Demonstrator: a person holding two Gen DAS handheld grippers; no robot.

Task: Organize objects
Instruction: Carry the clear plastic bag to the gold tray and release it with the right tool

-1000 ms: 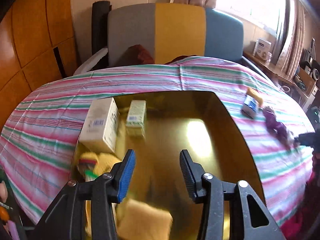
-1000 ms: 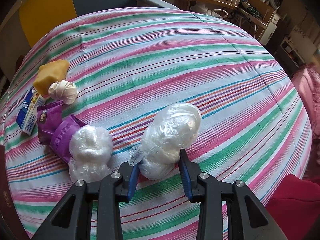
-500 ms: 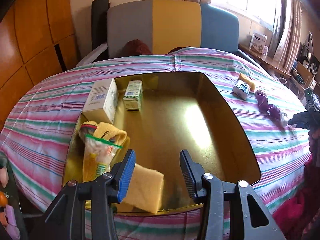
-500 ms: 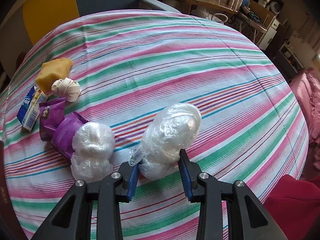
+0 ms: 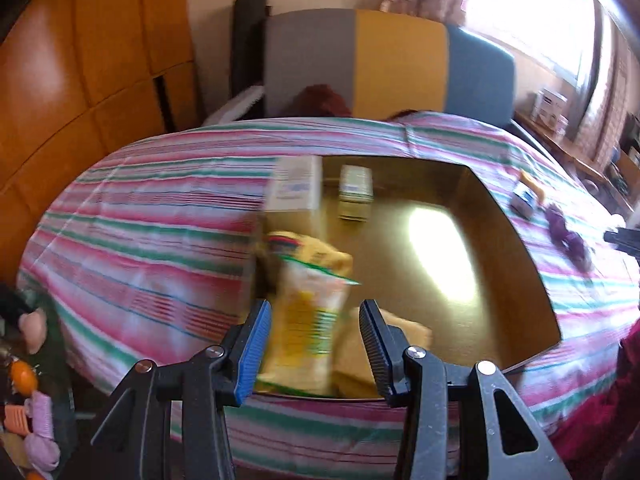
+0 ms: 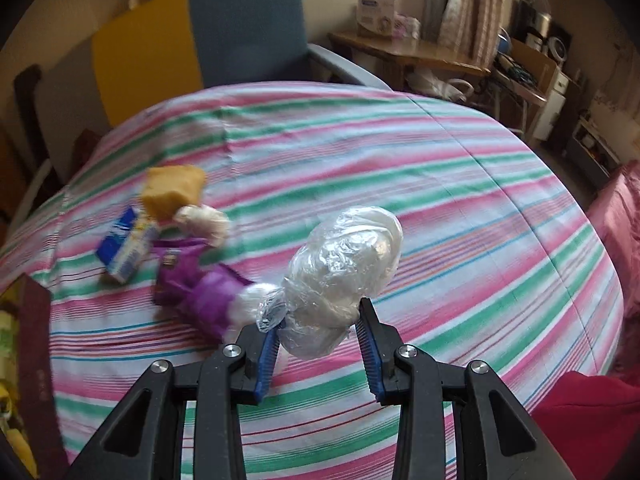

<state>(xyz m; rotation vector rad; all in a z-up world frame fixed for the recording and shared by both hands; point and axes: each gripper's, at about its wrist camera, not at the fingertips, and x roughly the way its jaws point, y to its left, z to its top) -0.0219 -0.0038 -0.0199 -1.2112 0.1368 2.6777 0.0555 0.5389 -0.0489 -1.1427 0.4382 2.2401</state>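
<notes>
While the right claw [image 6: 318,340] is clenched on the plastic-wrapped bundle [image 6: 344,276], raised off the striped worktop [image 6: 440,184], carry it level, left to the gold tray [image 5: 516,240]; left claw [image 5: 316,350] released, empty, keep clear.

Striped woven cloth [image 6: 440,168] covers the table, matt and softly creased. The gold tray [image 5: 512,264] shines glossy near the table's left edge; the clear plastic bundle [image 6: 344,272] is crinkled, glinting between ribbed blue pads [image 6: 267,354]
</notes>
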